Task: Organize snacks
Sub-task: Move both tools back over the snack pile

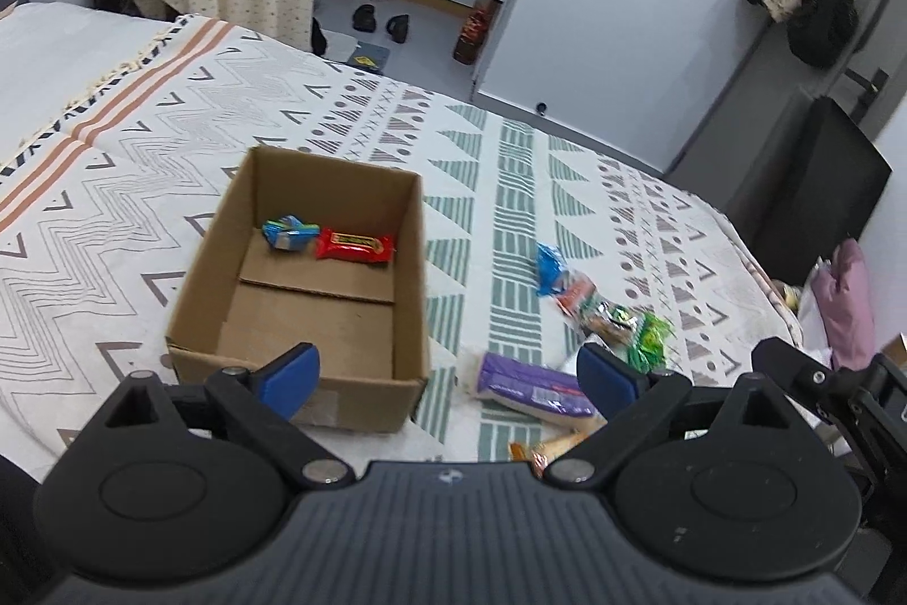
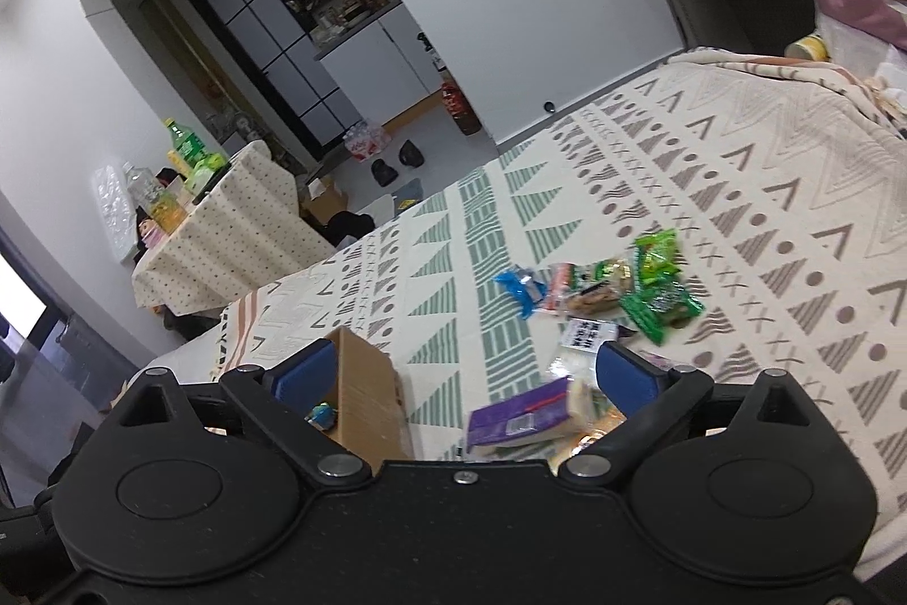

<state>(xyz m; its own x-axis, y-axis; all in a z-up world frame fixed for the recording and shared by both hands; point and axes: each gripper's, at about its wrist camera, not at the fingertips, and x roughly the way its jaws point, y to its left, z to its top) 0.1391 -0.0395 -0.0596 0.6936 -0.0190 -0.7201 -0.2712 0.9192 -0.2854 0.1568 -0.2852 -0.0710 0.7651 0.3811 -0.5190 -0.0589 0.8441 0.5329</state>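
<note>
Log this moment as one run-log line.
left gripper: open, empty | right gripper: open, empty | cardboard box: red snack, blue snack | purple packet: on bedspread
</note>
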